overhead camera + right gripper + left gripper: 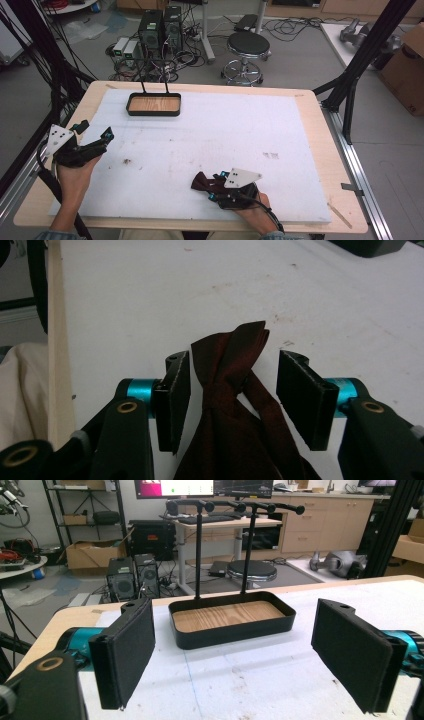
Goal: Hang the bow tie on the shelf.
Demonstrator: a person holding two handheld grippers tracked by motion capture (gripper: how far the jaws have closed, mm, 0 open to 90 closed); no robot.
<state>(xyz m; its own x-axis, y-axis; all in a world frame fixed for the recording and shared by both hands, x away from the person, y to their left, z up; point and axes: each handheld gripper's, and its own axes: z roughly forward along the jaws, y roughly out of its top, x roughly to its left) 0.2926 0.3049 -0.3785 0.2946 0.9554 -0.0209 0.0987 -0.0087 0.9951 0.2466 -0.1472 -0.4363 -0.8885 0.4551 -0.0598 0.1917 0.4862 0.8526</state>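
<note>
1. The right gripper point(232, 400) has its jaws part open around a dark red tie point(235, 405) on the white board point(210, 135); it could slip out.
2. The left gripper point(232, 655) has wide, empty jaws, facing the black tray point(232, 625).
3. The floppy tie may snag.

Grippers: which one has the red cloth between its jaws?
The right gripper: the dark red cloth lies between its open jaws. The left gripper has nothing.
</note>
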